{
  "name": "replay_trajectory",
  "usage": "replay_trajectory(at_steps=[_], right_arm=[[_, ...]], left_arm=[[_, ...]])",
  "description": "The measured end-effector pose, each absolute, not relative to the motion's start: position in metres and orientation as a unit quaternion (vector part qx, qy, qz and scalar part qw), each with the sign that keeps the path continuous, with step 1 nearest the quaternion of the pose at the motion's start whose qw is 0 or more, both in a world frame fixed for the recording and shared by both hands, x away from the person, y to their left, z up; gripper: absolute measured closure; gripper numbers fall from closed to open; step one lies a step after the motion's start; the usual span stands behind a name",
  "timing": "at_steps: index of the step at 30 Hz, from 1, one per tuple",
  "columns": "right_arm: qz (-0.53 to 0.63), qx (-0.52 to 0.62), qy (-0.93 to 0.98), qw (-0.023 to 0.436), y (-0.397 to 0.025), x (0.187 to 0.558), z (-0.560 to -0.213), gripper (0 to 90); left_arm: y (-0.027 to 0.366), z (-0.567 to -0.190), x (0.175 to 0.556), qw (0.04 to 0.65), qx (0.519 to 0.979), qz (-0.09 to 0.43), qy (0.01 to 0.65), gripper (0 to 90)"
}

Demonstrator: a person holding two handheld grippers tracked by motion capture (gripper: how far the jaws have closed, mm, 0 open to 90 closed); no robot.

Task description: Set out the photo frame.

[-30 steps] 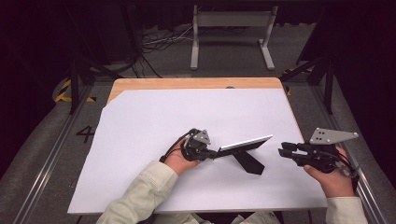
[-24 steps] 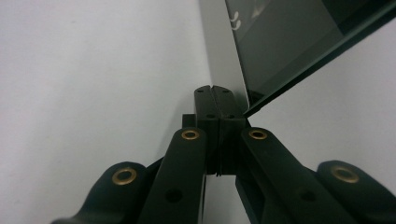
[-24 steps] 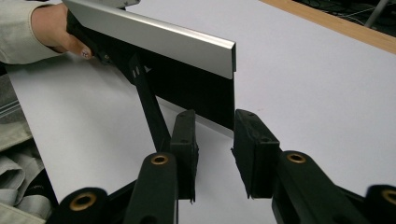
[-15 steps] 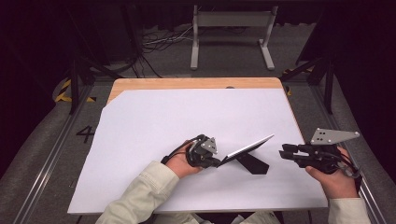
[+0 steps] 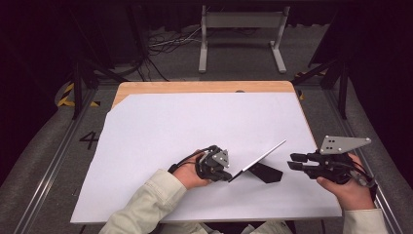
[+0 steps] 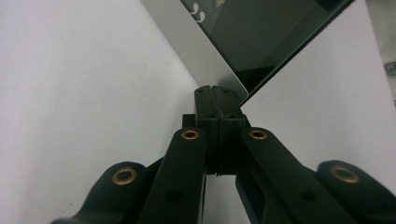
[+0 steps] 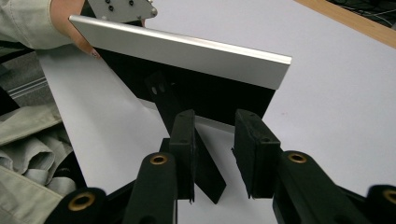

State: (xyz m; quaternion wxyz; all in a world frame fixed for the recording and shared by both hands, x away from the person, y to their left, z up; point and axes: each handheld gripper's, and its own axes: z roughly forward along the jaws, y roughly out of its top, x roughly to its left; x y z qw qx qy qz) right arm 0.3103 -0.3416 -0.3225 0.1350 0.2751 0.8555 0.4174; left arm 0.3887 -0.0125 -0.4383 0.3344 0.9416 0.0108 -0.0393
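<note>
Left tongs [image 5: 225, 174] clamped the picture frame [image 5: 258, 160] corner, had slid it nearer the right tongs [image 5: 294, 162], jaws narrowly apart, empty; handover looked close.

A white sheet [image 5: 195, 131] covers the wooden bench [image 5: 204, 87], grey floor [image 5: 29, 170] around it, a metal stand [image 5: 241, 36] and cables [image 5: 170, 41] far off in the dark.

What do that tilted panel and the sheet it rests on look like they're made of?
The panel looks like brushed or anodised aluminium: a pale silver, matte back and edge, with a dark glossy face that mirrors like glass, so possibly a tablet. Its black kickstand looks like matte plastic or painted metal. The white sheet looks like matte paper or thin card over a wooden tabletop.
</note>
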Motion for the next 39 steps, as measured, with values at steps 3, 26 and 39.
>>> replay_trajectory(at_steps=[3,26,39], right_arm=[[0.416,0.272,0.857,0.135,-0.341,0.309,-0.321,68.4],[0.417,0.271,0.856,0.142,-0.341,0.304,-0.315,68.7],[0.416,0.283,0.851,0.15,-0.349,0.299,-0.313,68.5]], left_arm=[[-0.015,-0.437,0.384,0.328,0.943,-0.044,-0.005,90.0],[-0.05,-0.438,0.352,0.324,0.941,-0.075,-0.061,90.0],[-0.074,-0.439,0.339,0.329,0.937,-0.085,-0.086,90.0]])
